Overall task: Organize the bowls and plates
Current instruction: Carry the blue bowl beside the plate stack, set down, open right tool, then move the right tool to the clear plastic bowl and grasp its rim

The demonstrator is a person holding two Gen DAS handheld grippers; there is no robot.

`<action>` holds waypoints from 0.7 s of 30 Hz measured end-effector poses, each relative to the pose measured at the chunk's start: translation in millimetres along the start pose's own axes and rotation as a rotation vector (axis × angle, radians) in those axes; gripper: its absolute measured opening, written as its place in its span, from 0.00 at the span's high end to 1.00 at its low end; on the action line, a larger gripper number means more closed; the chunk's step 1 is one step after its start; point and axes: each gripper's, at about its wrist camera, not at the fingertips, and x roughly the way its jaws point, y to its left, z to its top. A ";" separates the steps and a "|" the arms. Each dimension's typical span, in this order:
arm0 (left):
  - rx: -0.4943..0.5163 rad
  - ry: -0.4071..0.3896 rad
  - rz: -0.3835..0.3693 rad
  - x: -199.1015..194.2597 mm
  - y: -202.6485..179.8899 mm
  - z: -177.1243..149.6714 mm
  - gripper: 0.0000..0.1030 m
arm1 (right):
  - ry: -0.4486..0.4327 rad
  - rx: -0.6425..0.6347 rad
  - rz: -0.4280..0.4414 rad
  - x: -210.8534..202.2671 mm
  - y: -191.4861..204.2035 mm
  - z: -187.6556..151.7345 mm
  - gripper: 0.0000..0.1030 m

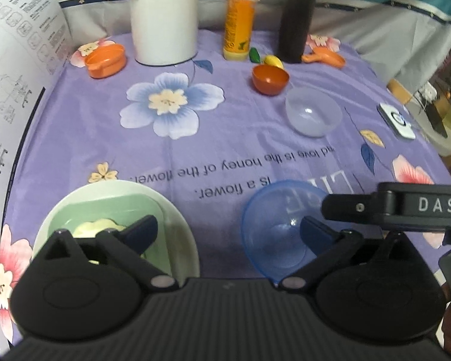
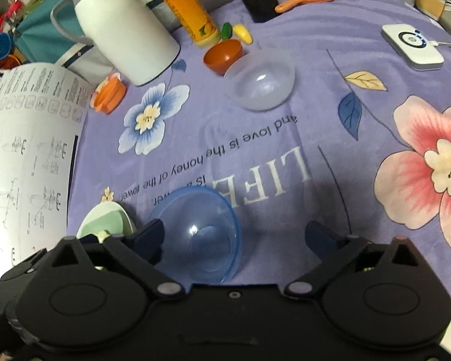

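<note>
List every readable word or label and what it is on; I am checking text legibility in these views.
"LIFE is a flower." and "and love is the honey of the flower.": purple tablecloth, printed upside down to the camera.
"DAS": right gripper, seen from the left wrist view.
Instruction sheet: diagrams and print too small to read.
Orange bottle: label too blurred to read.
White device: no readable text.

Both wrist cameras look steeply down and forward along their own jaws, from close above a bench under a purple floral cloth (image 1: 195, 150). The left view faces the white jug (image 1: 165, 18) squarely; the right view, set further right, is tilted, with that jug leaning. They share the blue bowl (image 2: 201, 234) at the near edge, the clear bowl (image 2: 261, 81) farther off and the green plate (image 1: 171, 216).
</note>
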 end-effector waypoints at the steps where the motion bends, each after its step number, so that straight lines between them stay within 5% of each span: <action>1: -0.006 -0.004 0.000 -1.1 1.7 0.6 0.00 | -0.004 0.002 -0.003 -1.0 -0.9 0.5 0.00; 21: 0.025 -0.043 -0.022 13.7 -15.3 35.0 0.00 | -0.046 0.106 -0.042 -5.5 -33.9 23.4 0.00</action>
